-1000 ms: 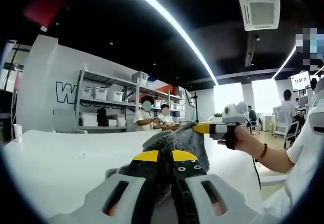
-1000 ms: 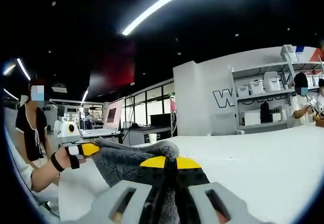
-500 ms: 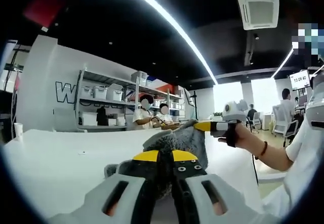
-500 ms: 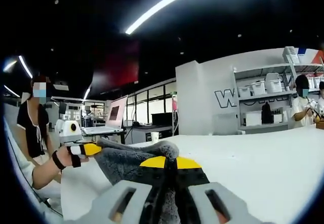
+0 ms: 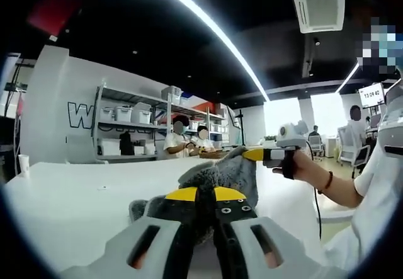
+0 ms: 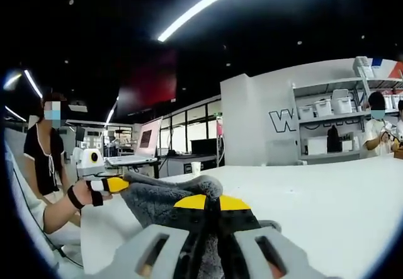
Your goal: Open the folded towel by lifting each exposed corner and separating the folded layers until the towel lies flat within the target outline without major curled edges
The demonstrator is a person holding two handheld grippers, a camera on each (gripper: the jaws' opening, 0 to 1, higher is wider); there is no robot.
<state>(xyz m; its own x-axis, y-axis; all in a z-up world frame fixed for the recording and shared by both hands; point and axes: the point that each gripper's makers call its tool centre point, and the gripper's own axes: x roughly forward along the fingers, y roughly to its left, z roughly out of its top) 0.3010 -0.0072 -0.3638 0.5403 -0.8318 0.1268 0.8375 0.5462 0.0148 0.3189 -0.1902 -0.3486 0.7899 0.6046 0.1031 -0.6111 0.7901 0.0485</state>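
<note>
White table (image 5: pixel 69 197); both tongs (image 5: pixel 205 194) (image 6: pixel 211 202) clamp grey towel (image 5: pixel 223 175)

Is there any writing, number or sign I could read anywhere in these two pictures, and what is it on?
"W": a big dark letter on the white wall beside the shelves; what follows is hidden. It also shows in the right gripper view.
Digits on the hanging screen: they seem to start "13:09", too small to be sure.
Laptop screen: too blurred to read.
Bins on the shelves: no readable labels.
</note>
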